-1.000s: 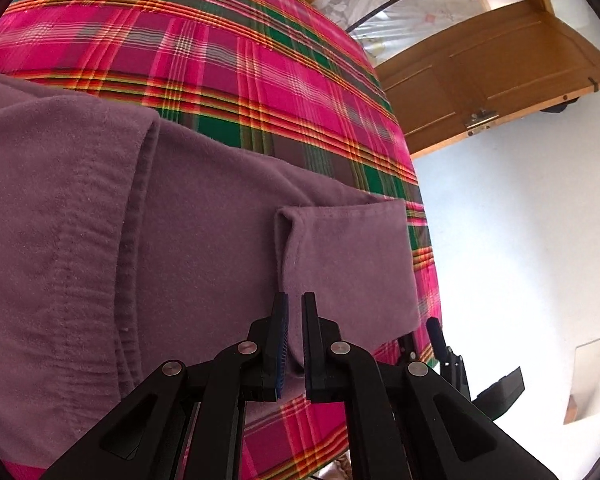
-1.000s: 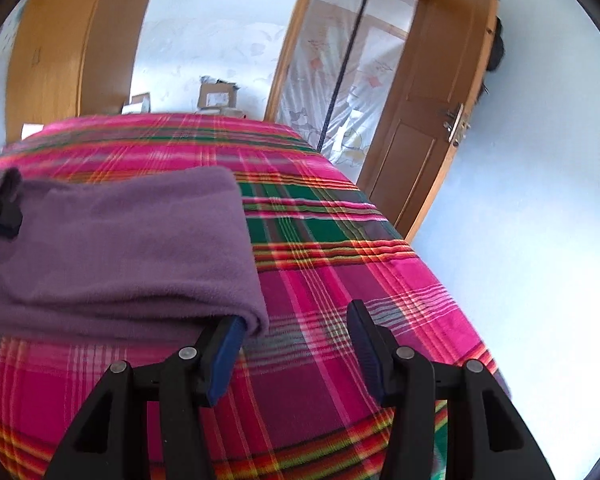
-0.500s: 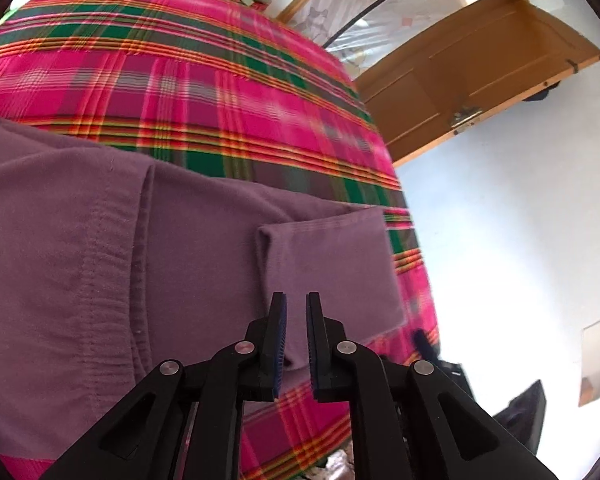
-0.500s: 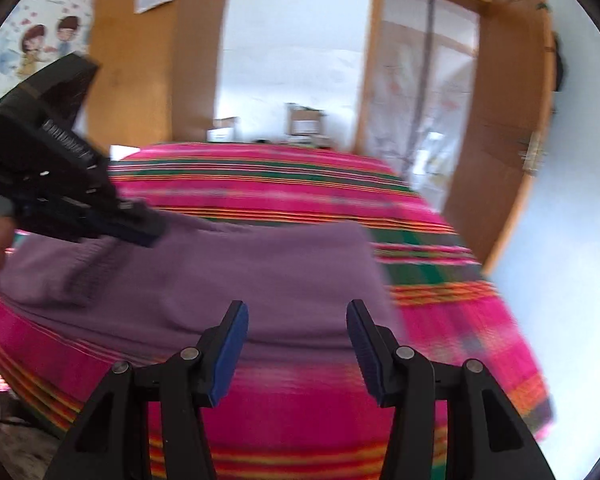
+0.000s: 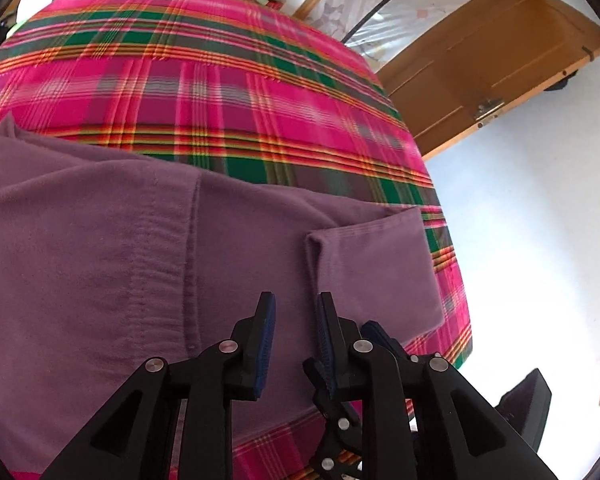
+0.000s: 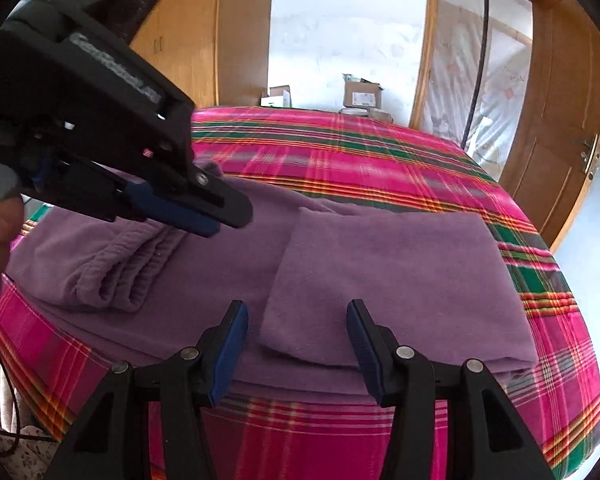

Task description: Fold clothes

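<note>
A purple fleece garment (image 5: 148,264) lies partly folded on the pink plaid bed; it also shows in the right wrist view (image 6: 380,264), with its elastic waistband (image 6: 132,268) folded at the left and a folded-over flap (image 6: 388,276) at the right. My left gripper (image 5: 294,312) hovers just above the garment, jaws slightly apart and empty; it also shows in the right wrist view (image 6: 220,220) above the waistband. My right gripper (image 6: 296,320) is open and empty at the garment's near edge, in front of the flap.
The plaid bedspread (image 5: 228,92) covers the bed, whose right edge (image 6: 572,360) drops to a pale floor. A wooden door (image 6: 564,132) stands at the right. Cardboard boxes (image 6: 360,98) sit beyond the far end. A wooden wardrobe (image 6: 196,40) is at the back left.
My left gripper has opened slightly, let go of the garment and lifted. My right gripper has swung left from the garment's right corner to face its near edge.
</note>
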A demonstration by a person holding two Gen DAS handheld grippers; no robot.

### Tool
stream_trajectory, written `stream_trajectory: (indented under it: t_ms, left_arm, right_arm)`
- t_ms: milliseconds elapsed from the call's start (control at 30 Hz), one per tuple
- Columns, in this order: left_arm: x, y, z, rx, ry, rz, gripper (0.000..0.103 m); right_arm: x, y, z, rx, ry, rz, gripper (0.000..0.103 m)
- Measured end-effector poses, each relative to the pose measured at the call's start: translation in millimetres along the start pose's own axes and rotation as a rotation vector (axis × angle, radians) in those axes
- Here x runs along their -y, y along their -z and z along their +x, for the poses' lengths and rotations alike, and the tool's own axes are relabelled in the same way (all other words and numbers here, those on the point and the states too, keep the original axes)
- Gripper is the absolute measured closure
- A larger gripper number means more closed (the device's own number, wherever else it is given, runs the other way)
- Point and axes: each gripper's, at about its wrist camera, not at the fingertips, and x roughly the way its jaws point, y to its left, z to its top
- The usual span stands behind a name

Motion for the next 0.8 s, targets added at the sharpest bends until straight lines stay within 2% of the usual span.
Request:
stream_trajectory:
  t_ms: [67,267,400,433,633,733,800]
  left_arm:
    - [-4.0,-1.9,-0.5,0.004,0.011,-0.013,0.081]
    - [-9.0,-7.4,-0.6,0.002,0.042,-0.016,0.081]
    - [-9.4,-9.5,2.2,-0.009,0.05,-0.006,0.081]
    - [-9.7,-10.2,2.8,-0.012,0.054,-0.006,0.081]
    - [-14.8,-13.4,4.4,-0.02,0.068,-0.013,0.081]
    - [-19.1,-14.0,2.6,-0.019,0.079,-0.024,0.081]
    - [-20.4,-13.7,2.2,-0.019,0.081,-0.028,0.081]
  right_arm:
    - [-2.4,-1.6,8.6,-0.026,0.063,-0.025,0.051]
    - [4.1,-2.8,12.6,-0.04,0.063,0.042,0.057]
    - [-1.1,-2.3,10.2,-0.036,0.062,0.032,0.08]
    - [-1.1,-1.9,9.0,-0.033,0.062,0.043,0.082]
    - [15.8,-9.0,5.8,-0.036,0.029,0.166,0.091]
    - [31.0,-15.1,2.6,-0.027,-0.013,0.237,0.092]
    - [34.0,-18.0,0.8,-0.018,-0.006,0.242,0.092]
